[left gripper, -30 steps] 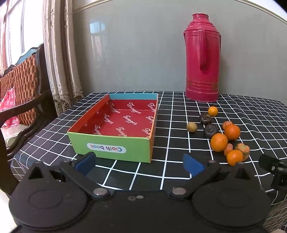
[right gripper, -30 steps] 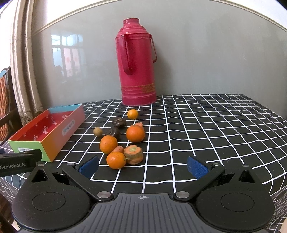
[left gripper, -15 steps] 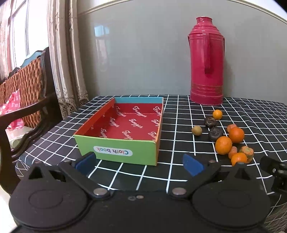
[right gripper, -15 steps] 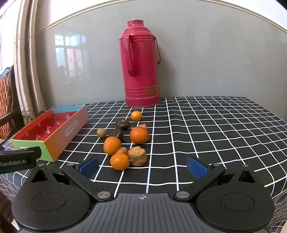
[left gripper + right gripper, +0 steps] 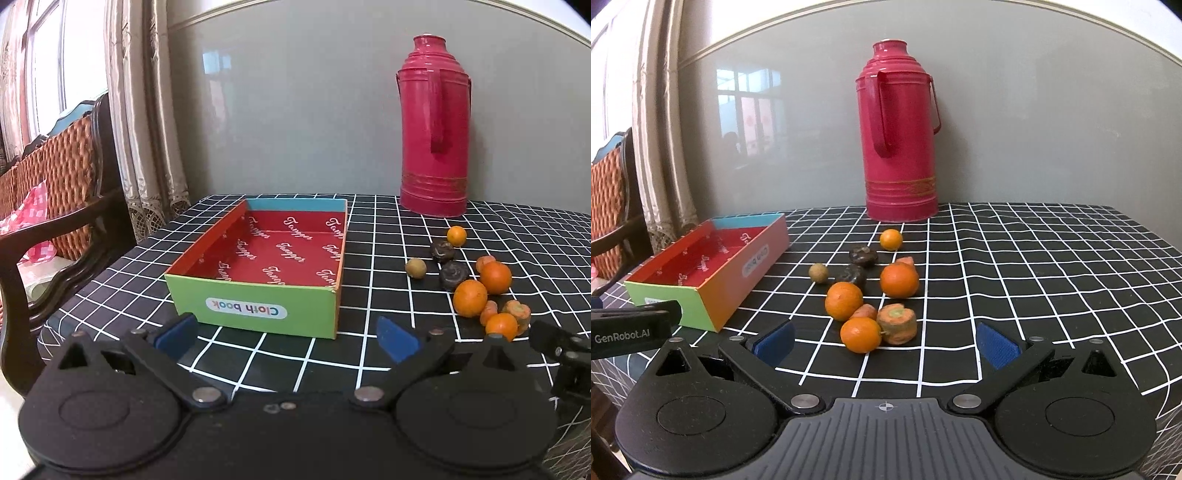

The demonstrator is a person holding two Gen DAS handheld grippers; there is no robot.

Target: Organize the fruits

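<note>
A home; curtains [image 5: 147,110], wicker chair [image 5: 55,177], thermos [image 5: 434,125].

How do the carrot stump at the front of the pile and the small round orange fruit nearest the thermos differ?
The carrot stump is a squat cut chunk with a flat, greenish-centred top; the small orange fruit is a smooth, whole ball. The stump is duller and rough-skinned, the fruit bright and glossy. The stump sits against a tangerine in the cluster; the small fruit lies apart at the back. Both rest on the checked tablecloth, outside the box.

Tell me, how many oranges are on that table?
4: a small one nearest the flask, two big ones mid-pile, one nearest the right gripper. None looks hidden.
</note>
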